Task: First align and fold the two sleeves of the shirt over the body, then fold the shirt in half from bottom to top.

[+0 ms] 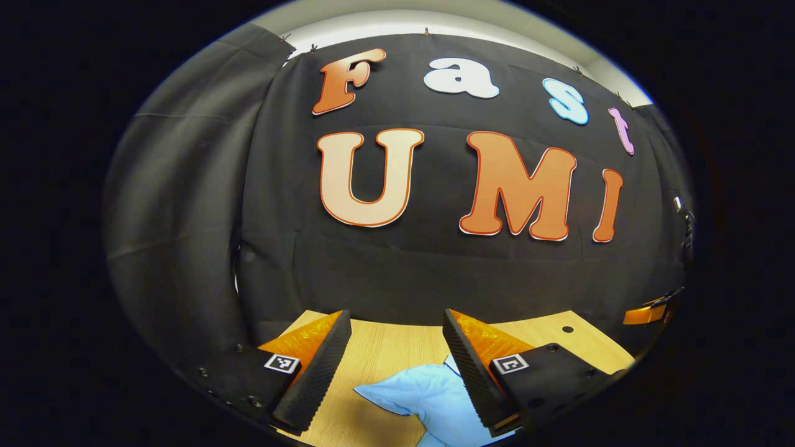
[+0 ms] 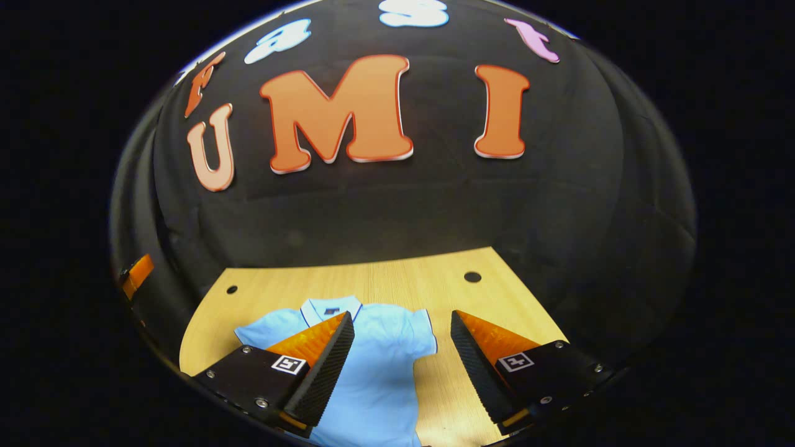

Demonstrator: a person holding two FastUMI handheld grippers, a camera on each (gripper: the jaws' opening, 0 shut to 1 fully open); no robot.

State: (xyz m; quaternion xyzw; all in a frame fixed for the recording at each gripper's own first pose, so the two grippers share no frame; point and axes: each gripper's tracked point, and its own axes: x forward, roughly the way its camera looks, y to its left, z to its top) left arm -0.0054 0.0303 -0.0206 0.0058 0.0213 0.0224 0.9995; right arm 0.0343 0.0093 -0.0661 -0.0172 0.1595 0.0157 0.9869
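Observation:
A light blue polo shirt (image 2: pixel 379 366) lies flat on the wooden table (image 2: pixel 397 279), collar toward the far wall, both short sleeves spread out. In the right gripper view my right gripper (image 2: pixel 400 323) hovers open above the shirt's right shoulder and sleeve (image 2: pixel 421 338), touching nothing. In the left gripper view my left gripper (image 1: pixel 397 320) is open too, raised over the table, with the shirt's left sleeve (image 1: pixel 416 397) lying between and below its fingers. Part of the other gripper (image 2: pixel 135 276) shows at the far left edge of the right gripper view.
The black cloth wall stands close behind the table's far edge. Two small round holes (image 2: pixel 472 277) (image 2: pixel 231 289) sit near the table's back corners. Bare wood (image 2: pixel 490 298) lies to the right of the shirt and behind its collar.

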